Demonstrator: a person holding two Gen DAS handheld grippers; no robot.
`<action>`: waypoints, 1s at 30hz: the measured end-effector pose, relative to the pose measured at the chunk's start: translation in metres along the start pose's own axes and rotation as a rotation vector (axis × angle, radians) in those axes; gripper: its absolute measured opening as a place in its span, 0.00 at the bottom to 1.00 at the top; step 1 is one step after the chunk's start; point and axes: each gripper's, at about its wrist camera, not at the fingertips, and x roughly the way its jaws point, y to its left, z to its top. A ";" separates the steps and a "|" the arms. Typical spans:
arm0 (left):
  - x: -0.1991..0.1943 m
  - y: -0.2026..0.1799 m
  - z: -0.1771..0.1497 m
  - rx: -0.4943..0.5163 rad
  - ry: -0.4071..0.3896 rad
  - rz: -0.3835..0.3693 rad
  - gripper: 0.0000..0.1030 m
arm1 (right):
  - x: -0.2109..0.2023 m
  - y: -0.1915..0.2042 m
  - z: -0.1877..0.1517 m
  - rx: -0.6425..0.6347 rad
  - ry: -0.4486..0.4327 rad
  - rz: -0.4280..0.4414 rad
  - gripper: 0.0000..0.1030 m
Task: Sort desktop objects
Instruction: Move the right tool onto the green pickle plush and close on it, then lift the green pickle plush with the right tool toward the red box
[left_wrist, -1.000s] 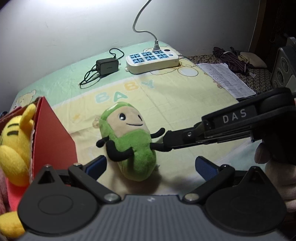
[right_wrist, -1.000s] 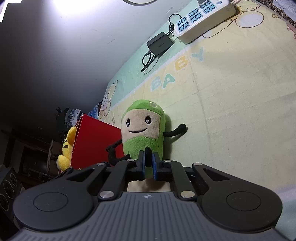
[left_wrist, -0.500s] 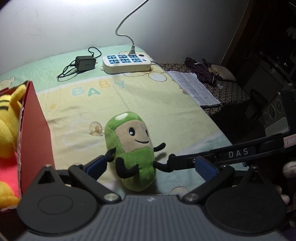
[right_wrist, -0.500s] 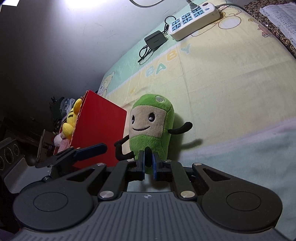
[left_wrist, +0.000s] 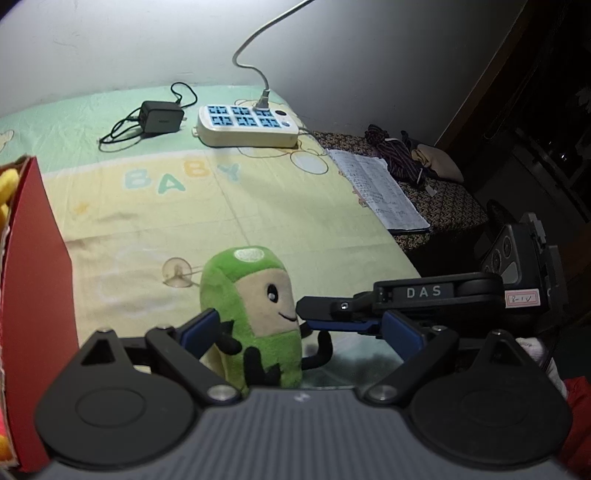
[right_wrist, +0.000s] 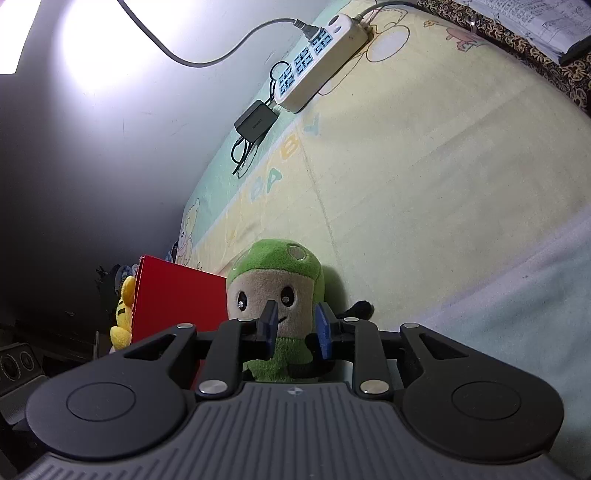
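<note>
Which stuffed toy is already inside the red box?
The yellow plush toy. It sits in the red box, poking out past its wall. The green plush toy stands outside on the sheet, between the left gripper's fingers.

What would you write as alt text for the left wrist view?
A green plush toy stands upright on a pastel baby-print sheet between the left gripper's open jaws, with the right gripper at its face. A red box stands left; a power strip and black charger lie behind.
</note>
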 end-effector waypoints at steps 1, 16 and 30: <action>0.002 0.002 0.001 -0.006 0.006 0.003 0.92 | 0.004 -0.002 0.002 0.008 0.011 0.005 0.25; 0.017 0.031 -0.003 -0.078 0.053 0.078 0.92 | 0.045 0.016 0.017 -0.024 0.130 0.192 0.21; 0.032 0.041 -0.002 -0.115 0.089 0.118 0.97 | 0.058 0.014 0.022 -0.060 0.163 0.150 0.46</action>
